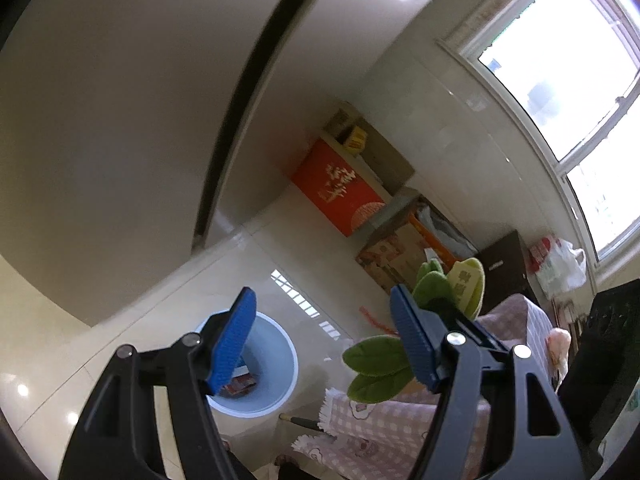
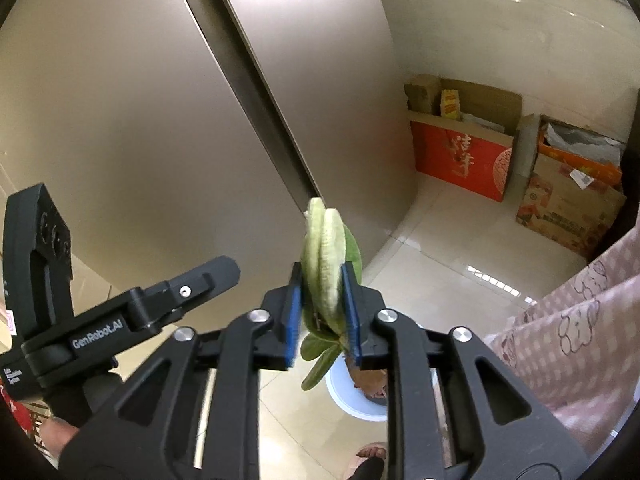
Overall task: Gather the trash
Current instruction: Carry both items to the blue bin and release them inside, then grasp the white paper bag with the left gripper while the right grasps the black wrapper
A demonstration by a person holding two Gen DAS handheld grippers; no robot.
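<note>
Two jaws | right gripper (image 2: 322, 312) around green plush (image 2: 324, 264) | bin (image 1: 276, 364) below

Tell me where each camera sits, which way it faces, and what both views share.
Left wrist: sits behind the left claw, looks down at a blue bin on the floor; its blue pads stand apart, nothing between them.
Right wrist: sits behind the right claw, looks down past a green plush toy between its pads, above the bin; the left claw and a hand show at left.
Shared: bin, toy, red box, pink checked cloth.
</note>
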